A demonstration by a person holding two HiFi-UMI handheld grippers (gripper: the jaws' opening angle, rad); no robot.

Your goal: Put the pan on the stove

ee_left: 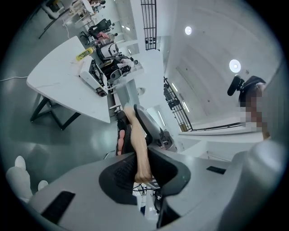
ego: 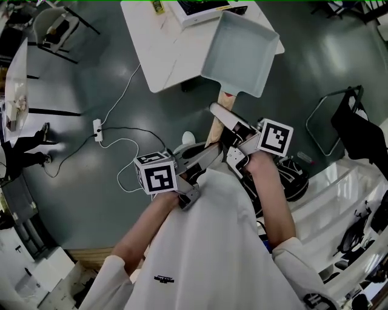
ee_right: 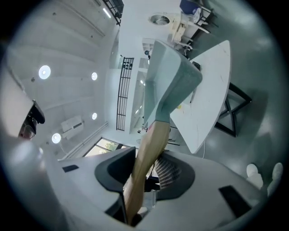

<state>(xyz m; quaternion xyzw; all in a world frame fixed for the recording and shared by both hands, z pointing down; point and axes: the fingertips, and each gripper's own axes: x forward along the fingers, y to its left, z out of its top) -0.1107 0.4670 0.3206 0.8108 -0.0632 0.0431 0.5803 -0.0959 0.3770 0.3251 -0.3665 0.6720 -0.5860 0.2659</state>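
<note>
At twelve o'clock from my two hands the pan [ego: 239, 51] hangs in the air, a pale grey-green square one with its open side turned up toward my head; its far corner overlaps the near edge of the white surface [ego: 160, 60], while the rest of it shows against the dark green floor [ego: 91, 200]. Its wooden handle [ego: 219, 118] runs back toward me at six o'clock, and both tools are on it. My left hand-held gripper [ee_left: 140, 167] is clamped on the very end of the handle, the wood caught between its ribbed pads; my right hand-held gripper [ee_right: 144, 173] takes the handle further up, nearer the pan, with the wood running right through between its jaws and lying against one pad, and the other pad seems to press on it too, though the angle is poor. On the surface, at eleven o'clock from the pan, sits a white box-shaped unit [ego: 200, 15], touching nothing I hold; a small yellow thing [ego: 159, 6] lies just beside it at nine o'clock. Across the floor at nine o'clock from my left hand a white cable [ego: 115, 100] trails to a small white plug block [ego: 97, 130].
</note>
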